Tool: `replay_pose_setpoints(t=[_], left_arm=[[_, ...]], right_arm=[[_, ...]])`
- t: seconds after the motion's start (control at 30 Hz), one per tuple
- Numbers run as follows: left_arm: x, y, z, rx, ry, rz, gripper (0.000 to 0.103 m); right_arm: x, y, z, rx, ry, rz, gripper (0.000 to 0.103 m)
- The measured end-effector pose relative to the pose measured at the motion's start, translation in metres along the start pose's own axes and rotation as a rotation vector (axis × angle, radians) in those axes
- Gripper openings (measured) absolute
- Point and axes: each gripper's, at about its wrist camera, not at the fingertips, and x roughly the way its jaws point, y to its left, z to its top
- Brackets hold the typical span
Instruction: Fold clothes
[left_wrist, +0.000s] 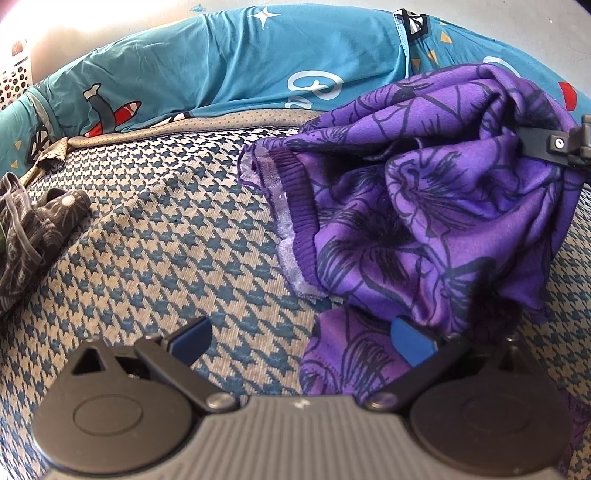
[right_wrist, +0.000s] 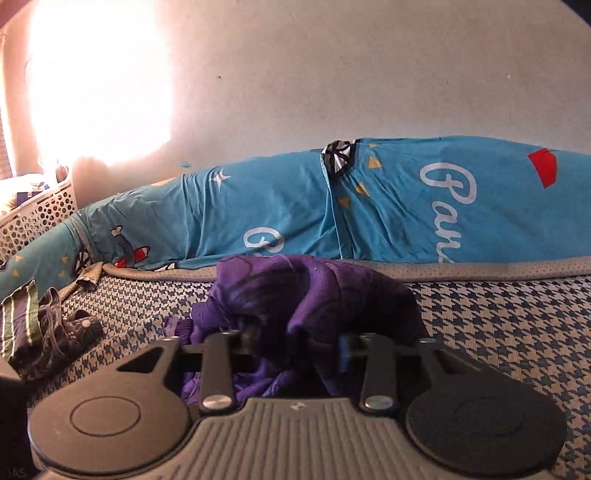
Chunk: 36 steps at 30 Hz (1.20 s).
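Note:
A purple garment with a black flower print (left_wrist: 424, 192) lies bunched on the houndstooth bed cover (left_wrist: 166, 240), its ribbed hem turned toward the left. One upper fold is lifted at the right, where a finger of my right gripper (left_wrist: 546, 144) pinches it. In the right wrist view the same purple garment (right_wrist: 295, 291) fills the gap between the fingers, and my right gripper (right_wrist: 295, 343) is shut on it. My left gripper (left_wrist: 299, 332) stands open low over the cover. Its right blue pad (left_wrist: 410, 343) rests against a lower flap of the garment, with nothing gripped.
A heap of dark patterned clothes (left_wrist: 33, 229) lies at the left, also seen from the right wrist as a dark heap (right_wrist: 55, 332). A long teal printed bolster (left_wrist: 221, 66) runs along the wall behind. A white perforated basket (right_wrist: 37, 214) stands at the far left.

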Motion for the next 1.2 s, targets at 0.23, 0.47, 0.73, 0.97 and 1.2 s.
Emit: replay_pose_setpoints(t=[0.23,0.47,0.73,0.97,1.2], left_arm=[[0.001,0.0,0.0,0.003,0.001,0.004,0.103],[0.001,-0.001,-0.001,-0.001,-0.001,0.001,0.103],[-0.003,-0.013,-0.003,0.029,-0.013,-0.008,0.103],[-0.007,-0.014,-0.002,0.006,-0.025,-0.017,0.103],[-0.015,-0.015,0.005,-0.046,-0.088,-0.053,0.103]], right_arm=[[-0.024,-0.048,0.015,0.219,-0.081,-0.125,0.02],[-0.055,-0.125,0.022,0.49,-0.094,-0.351,0.02],[-0.088,-0.191,0.002,0.785,0.011,-0.5,0.025],[-0.114,-0.194,0.005,0.684,-0.04,-0.605,0.041],[-0.105,-0.168,0.015,0.475,-0.069,-0.401,0.046]])
